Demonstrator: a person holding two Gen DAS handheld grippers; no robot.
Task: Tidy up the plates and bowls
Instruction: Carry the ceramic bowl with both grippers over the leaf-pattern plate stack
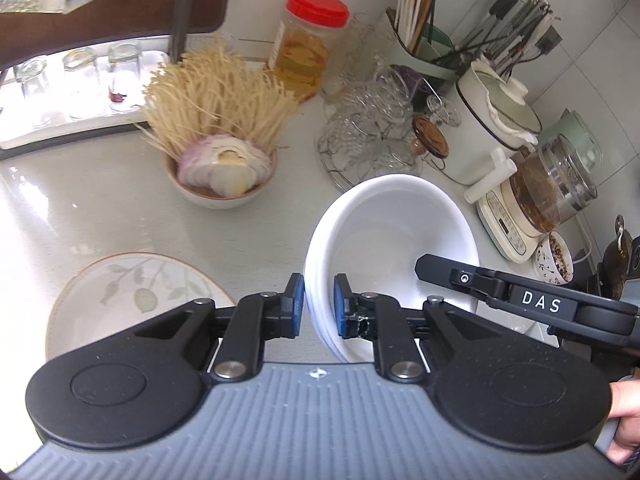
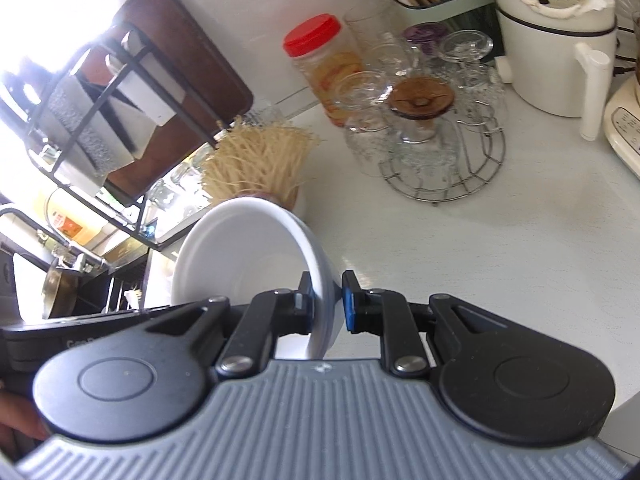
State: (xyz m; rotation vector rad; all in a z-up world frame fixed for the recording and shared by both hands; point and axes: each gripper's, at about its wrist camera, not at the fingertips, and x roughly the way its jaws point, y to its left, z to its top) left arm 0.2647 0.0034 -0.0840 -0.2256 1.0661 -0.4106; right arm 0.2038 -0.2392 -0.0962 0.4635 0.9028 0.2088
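The left claw is clamped on the near rim of a stack of white bowls, one pad inside and one outside. The right claw grips the opposite rim of the same stack, which hangs tilted above the pale table. Just left of the left claw lies a leaf-patterned plate. Farther off stand a bowl of noodles and sliced onion, a red-lidded jar and a wire rack of glass cups.
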